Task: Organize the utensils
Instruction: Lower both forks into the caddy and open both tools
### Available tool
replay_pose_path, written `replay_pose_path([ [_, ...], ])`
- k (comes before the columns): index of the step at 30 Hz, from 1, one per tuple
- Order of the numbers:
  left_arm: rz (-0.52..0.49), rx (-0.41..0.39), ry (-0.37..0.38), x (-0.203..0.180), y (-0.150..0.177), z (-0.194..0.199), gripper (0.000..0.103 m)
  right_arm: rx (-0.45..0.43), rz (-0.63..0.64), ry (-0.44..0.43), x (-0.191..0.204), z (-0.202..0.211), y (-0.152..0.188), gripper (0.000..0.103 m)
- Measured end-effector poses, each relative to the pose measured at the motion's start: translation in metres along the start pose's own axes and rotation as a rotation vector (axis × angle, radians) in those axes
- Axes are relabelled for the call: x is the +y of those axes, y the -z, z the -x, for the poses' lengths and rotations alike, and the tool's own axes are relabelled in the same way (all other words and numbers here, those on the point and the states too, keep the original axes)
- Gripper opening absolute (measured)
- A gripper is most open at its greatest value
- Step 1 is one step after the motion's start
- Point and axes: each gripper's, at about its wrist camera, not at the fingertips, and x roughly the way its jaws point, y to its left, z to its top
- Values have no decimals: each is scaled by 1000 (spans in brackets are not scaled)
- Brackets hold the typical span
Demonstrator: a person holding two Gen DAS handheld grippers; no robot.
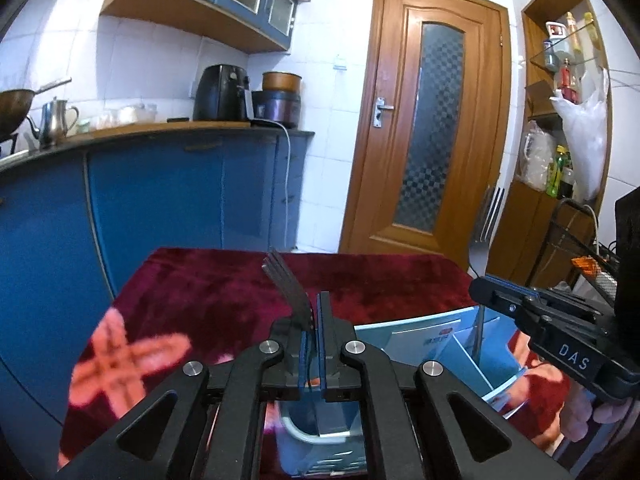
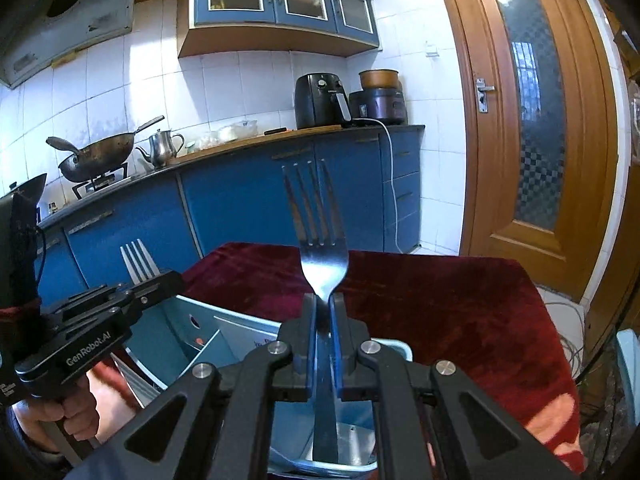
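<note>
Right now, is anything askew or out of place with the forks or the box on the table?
Nothing looks spilled or damaged. Each gripper holds a fork tines-up over the blue divided box: the left gripper clamps a dark-looking fork, tilted left; the right gripper holds a silver fork nearly upright. Neither is in yet.

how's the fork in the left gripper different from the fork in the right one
The left gripper's fork leans left and looks dark, seen almost edge-on in its own view; the right gripper's fork stands nearly upright, facing its camera, shiny with brownish stains on the tines. Both are four-tined metal forks, tines up, clamped at the neck, handles hanging over the blue divided box.
</note>
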Motion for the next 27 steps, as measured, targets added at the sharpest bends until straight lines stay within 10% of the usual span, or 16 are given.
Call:
replay_pose_path([
  [15,-55,45,-9,-13,-6,10,50,-38,-71,-9,-6,18,-9,27],
  [27,-171,111,-15,-30,0,26,60,-86,-106,9,-8,61,-10,49],
])
